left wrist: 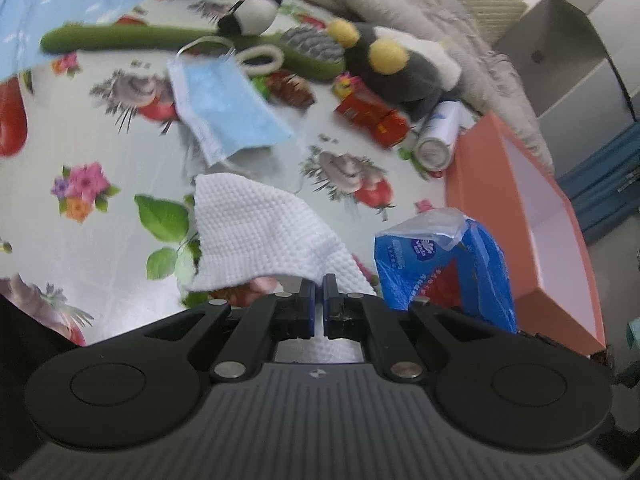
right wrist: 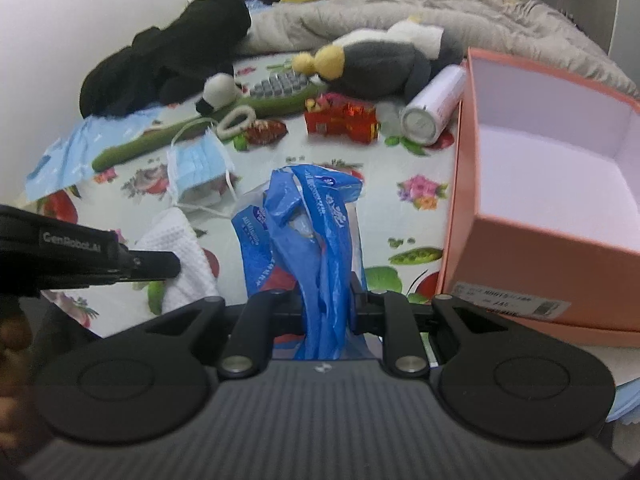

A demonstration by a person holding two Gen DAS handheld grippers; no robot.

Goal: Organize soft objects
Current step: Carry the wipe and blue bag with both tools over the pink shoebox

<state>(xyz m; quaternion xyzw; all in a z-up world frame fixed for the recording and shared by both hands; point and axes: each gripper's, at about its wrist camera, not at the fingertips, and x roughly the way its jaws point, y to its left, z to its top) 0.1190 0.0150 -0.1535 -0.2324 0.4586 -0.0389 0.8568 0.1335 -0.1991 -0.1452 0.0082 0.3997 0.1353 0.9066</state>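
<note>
Left gripper [left wrist: 318, 284] sits at bottom centre of its own view, jaws pressed together on the near edge of a white waffle-textured cloth [left wrist: 256, 232]; the cloth fans up and left from the pinch over the floral bedsheet [left wrist: 100, 128]. In the right wrist view the same gripper enters from the left edge as a dark arm, with the white cloth beside its tip. Right gripper [right wrist: 328, 292], bottom centre of its view, is clamped on a crumpled blue plastic bag [right wrist: 304, 216], which stands up from the jaws toward the middle of the frame; in the left view the bag shows at lower right, just beside the salmon-pink open box [right wrist: 532, 208]. The box fills the right side of both views, its pale interior showing. A blue surgical mask [left wrist: 228, 112] lies on the sheet above the cloth, ear loops trailing. Across the upper part of the frame: a long green plush toothbrush [left wrist: 160, 38] with a grey bristle head, a small black-and-white plush [left wrist: 254, 14] resting on it, and a grey plush with yellow pompom ends [left wrist: 392, 64] to its right. Below that plush lies a red snack packet [left wrist: 372, 118], and beside it a white cylindrical can [left wrist: 438, 136] on its side, near the box wall. A black garment [right wrist: 168, 60] and a grey quilt [right wrist: 384, 12] lie along the top.
</note>
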